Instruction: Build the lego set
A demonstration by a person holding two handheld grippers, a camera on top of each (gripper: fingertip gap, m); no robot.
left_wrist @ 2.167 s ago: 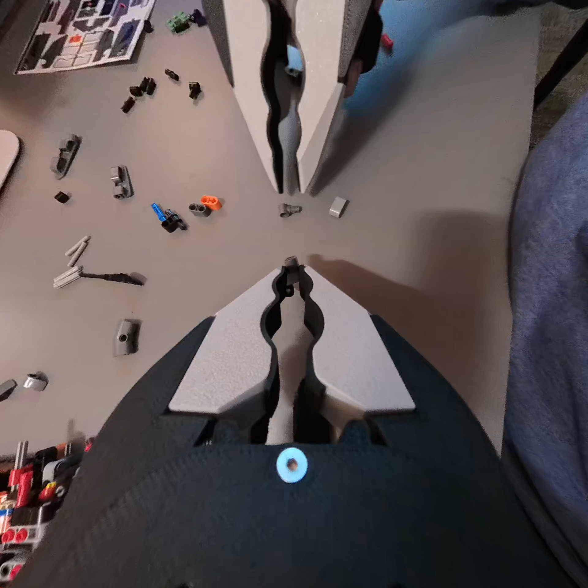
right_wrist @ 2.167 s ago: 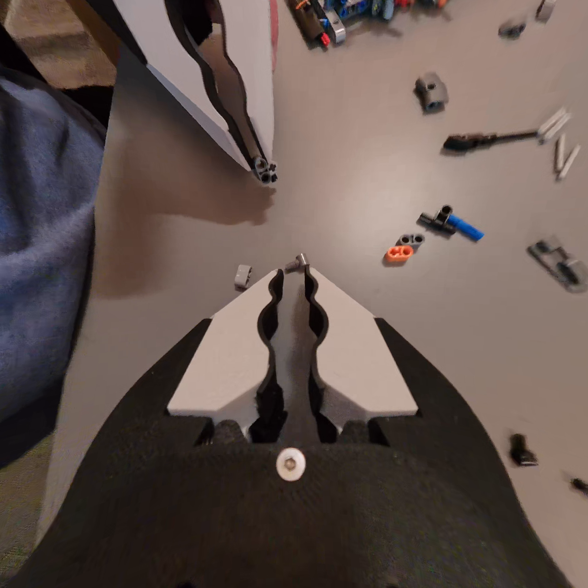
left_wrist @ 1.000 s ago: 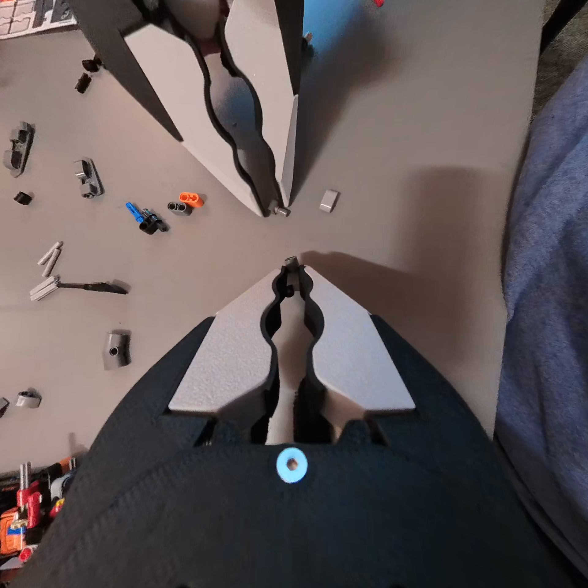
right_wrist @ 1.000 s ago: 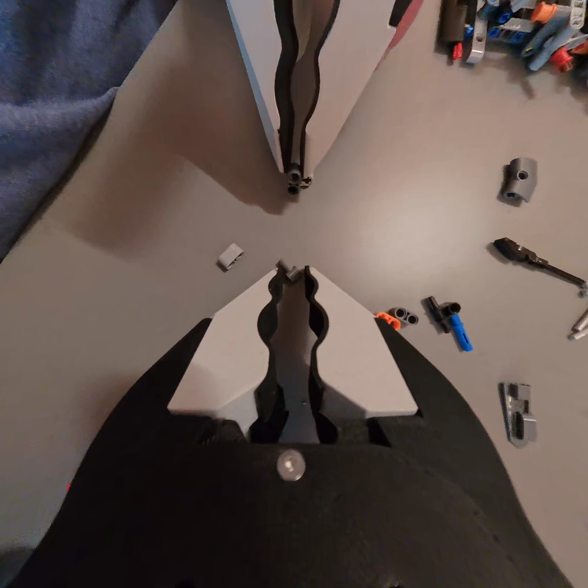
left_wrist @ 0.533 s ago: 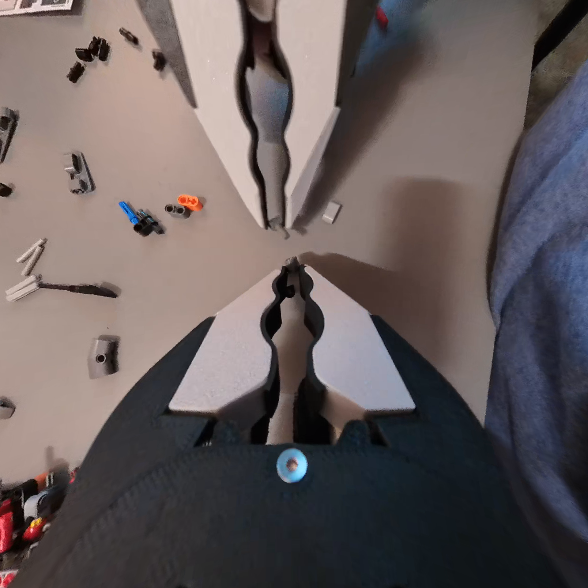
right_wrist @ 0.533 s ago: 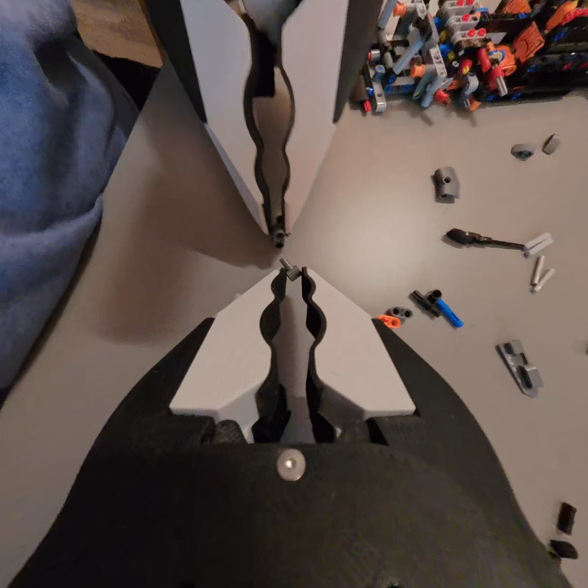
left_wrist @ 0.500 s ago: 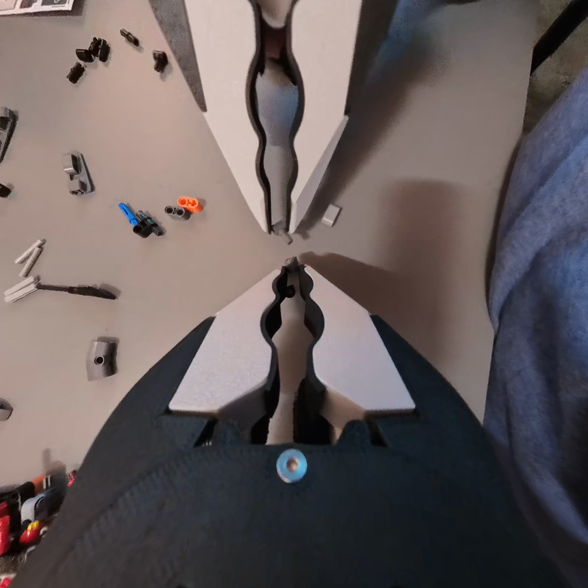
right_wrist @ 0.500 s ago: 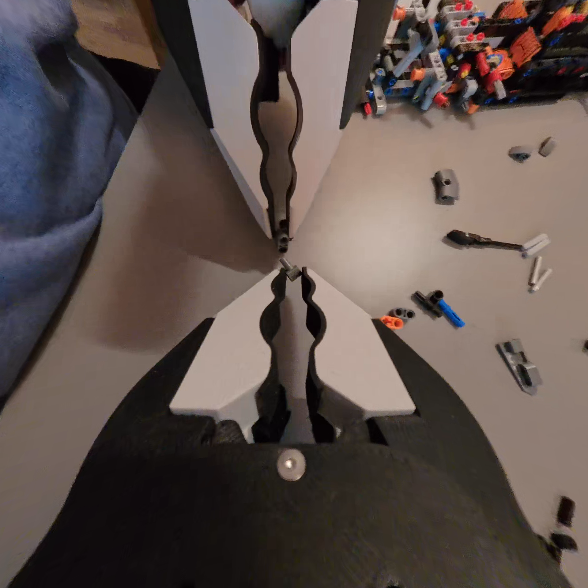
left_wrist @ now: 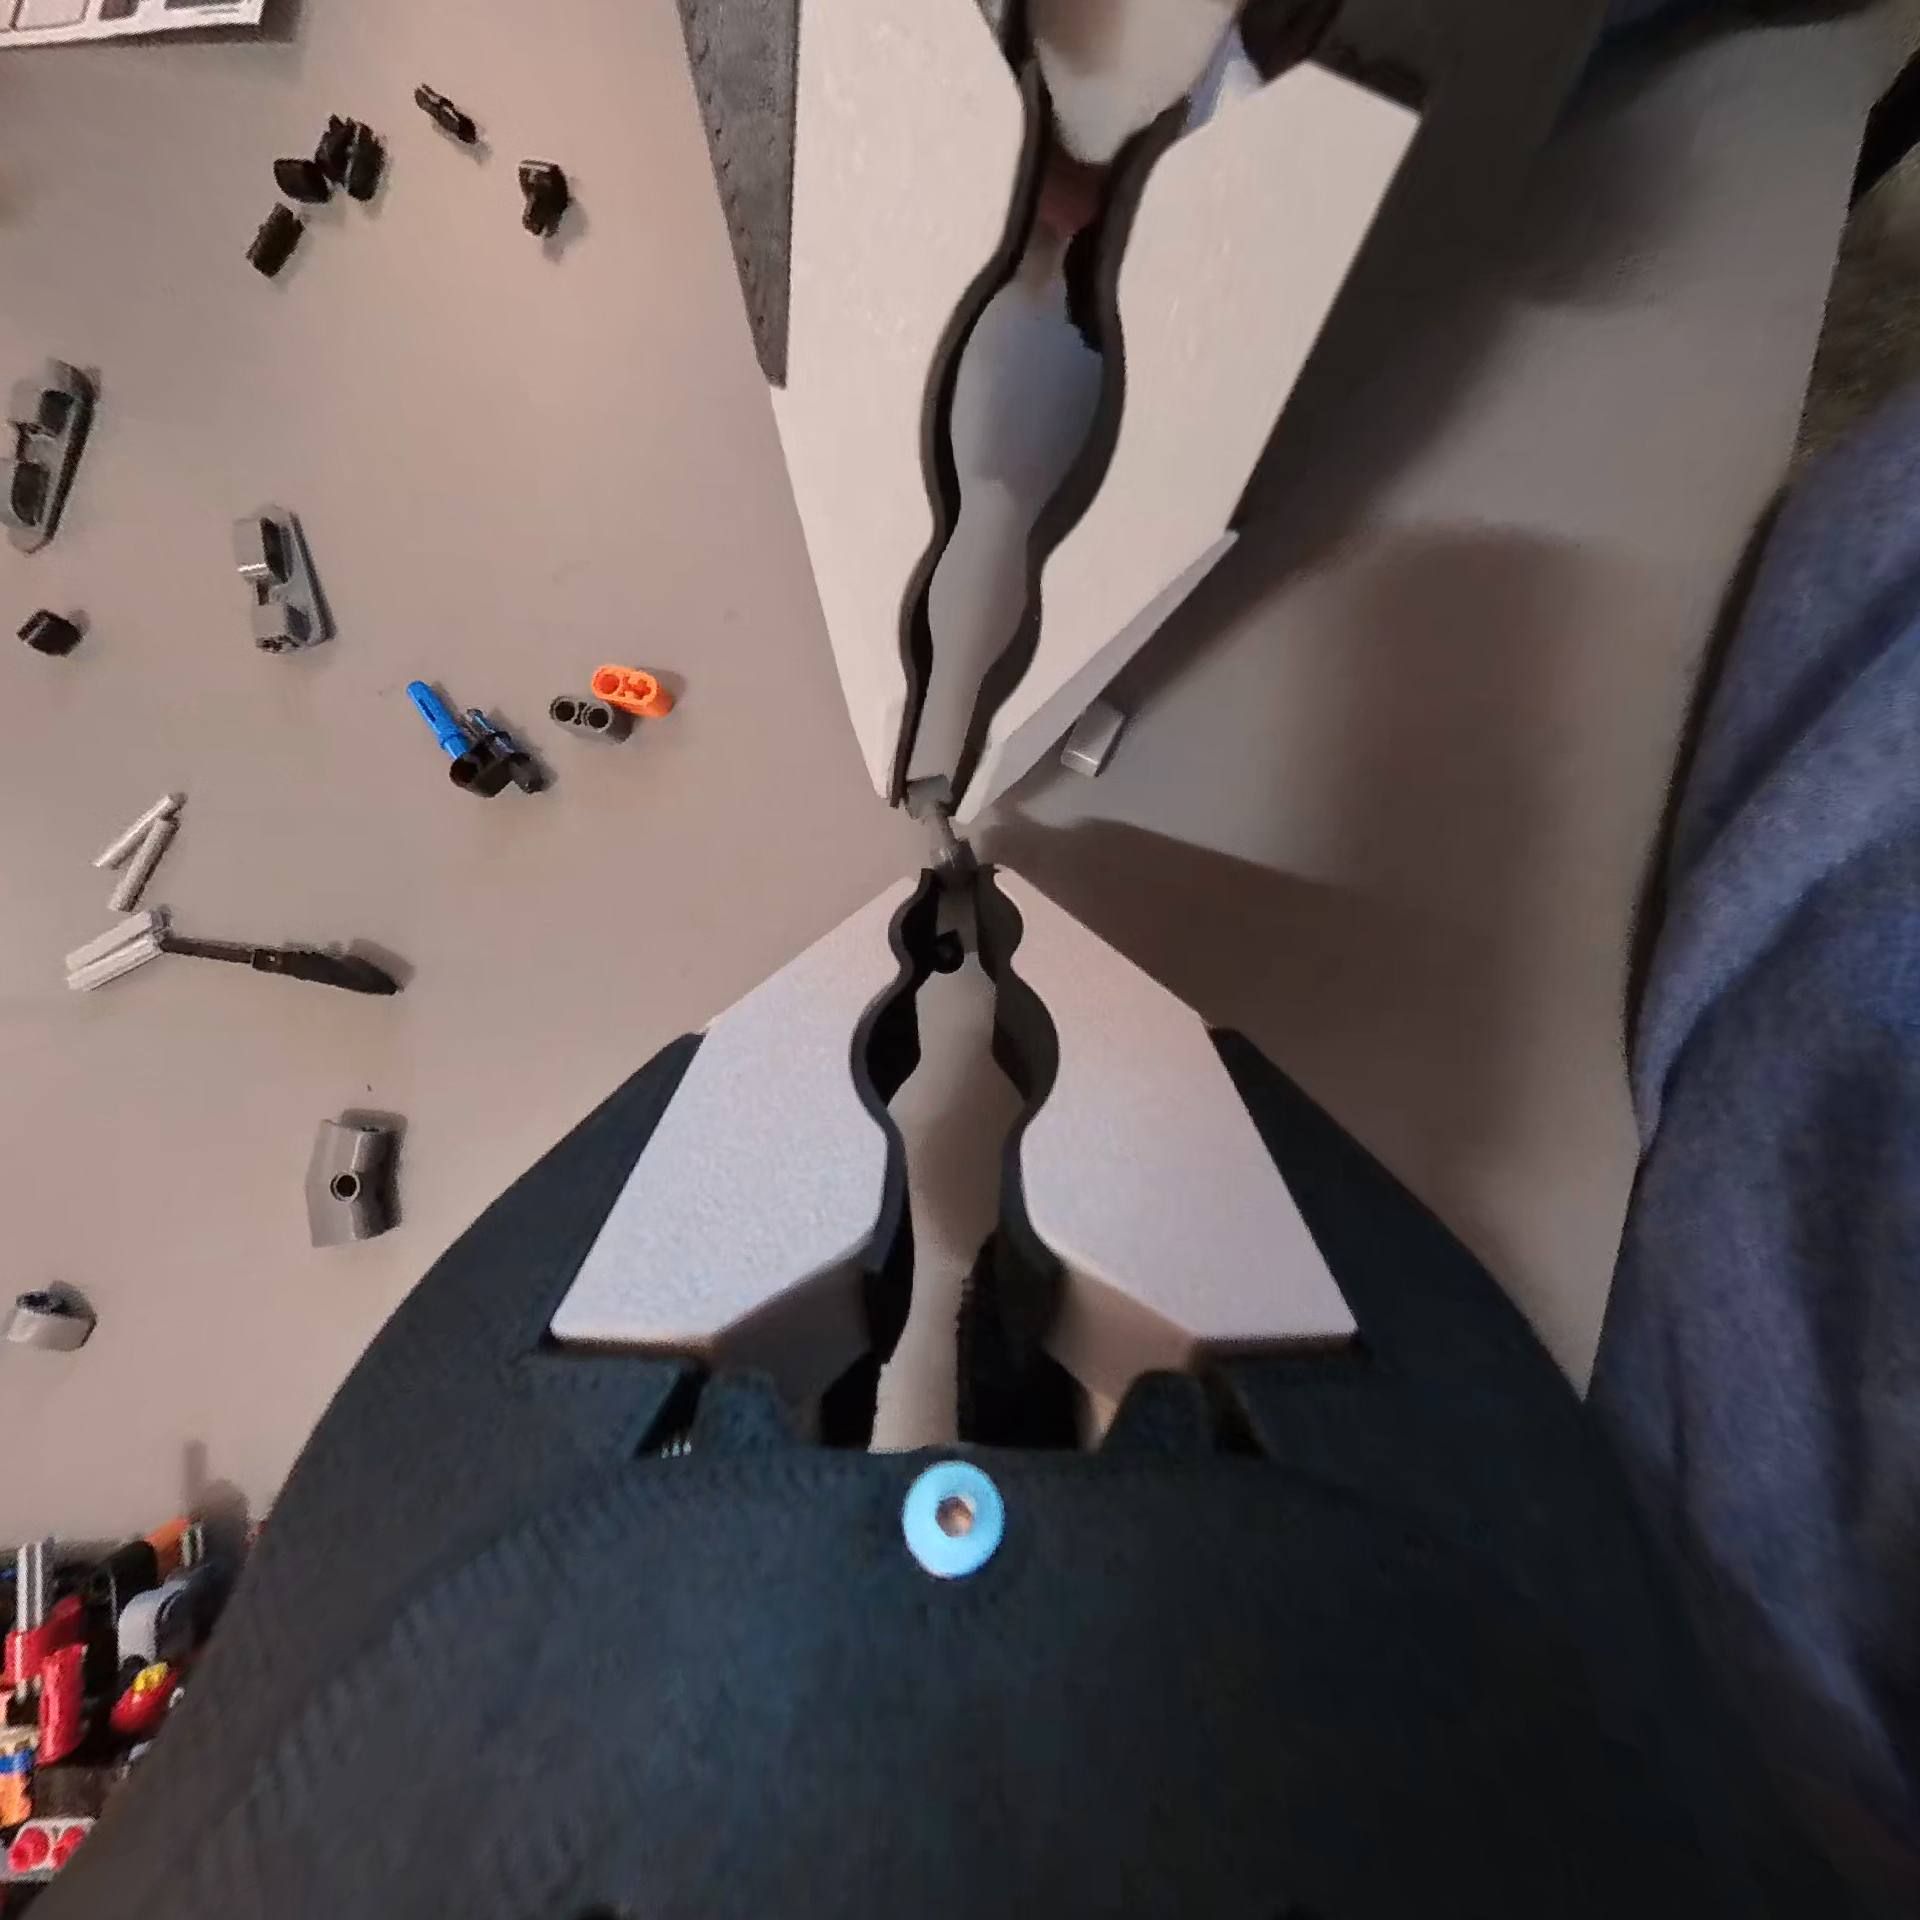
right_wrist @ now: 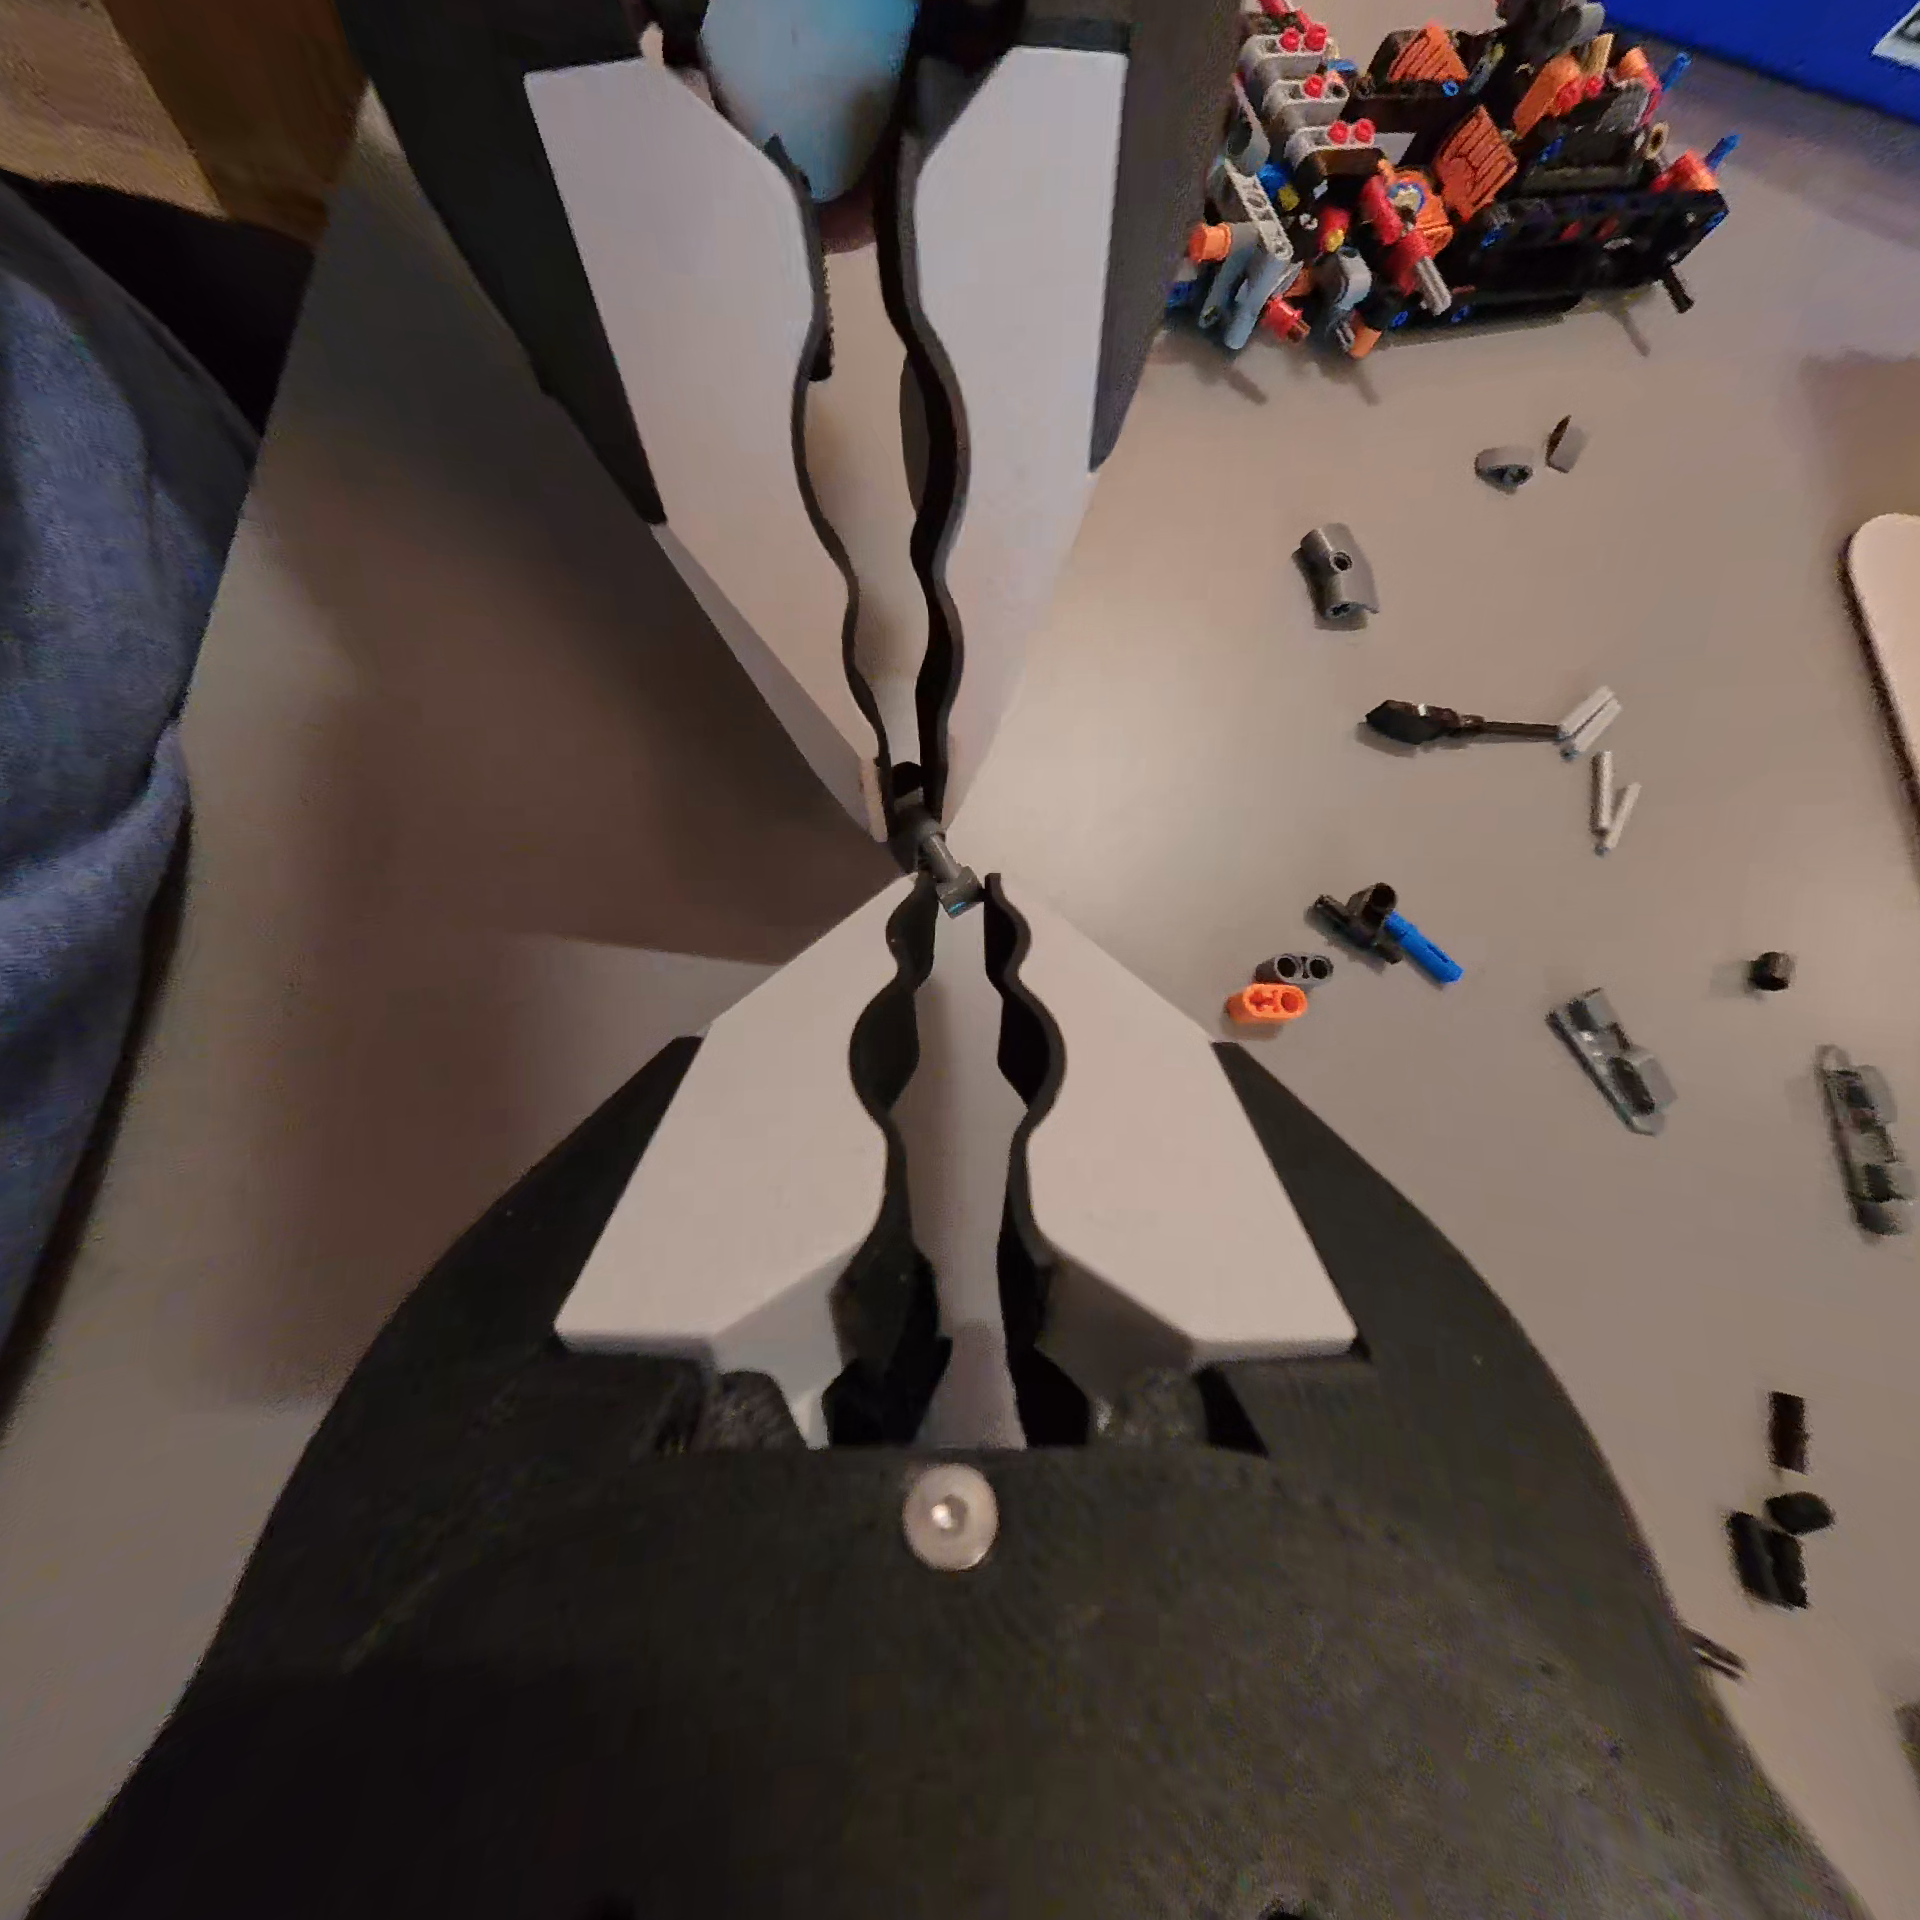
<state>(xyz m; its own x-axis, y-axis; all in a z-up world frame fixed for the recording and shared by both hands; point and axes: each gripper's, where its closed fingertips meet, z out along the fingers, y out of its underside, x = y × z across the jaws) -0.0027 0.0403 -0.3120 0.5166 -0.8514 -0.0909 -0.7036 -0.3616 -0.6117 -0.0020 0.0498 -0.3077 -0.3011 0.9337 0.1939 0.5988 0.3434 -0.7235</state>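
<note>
Pin (right_wrist: 954, 881) meets connector (right_wrist: 906, 800) tip to tip above the table (left_wrist: 582, 436), mid-frame in both wrist views. Right gripper (right_wrist: 951, 896) is clamped narrow on the grey pin; left gripper (left_wrist: 948, 891) is pinched on the dark connector. Both parts look tiny, stiff, light and slick, so they likely twist in the pads unless gripped across their flat sides, close to the joint. Loose pieces lie apart on the table: an orange link (left_wrist: 632, 690), a blue pin (left_wrist: 438, 715), a black blade (left_wrist: 281, 961). Far right in the right wrist view stands the half-built model (right_wrist: 1455, 208).
</note>
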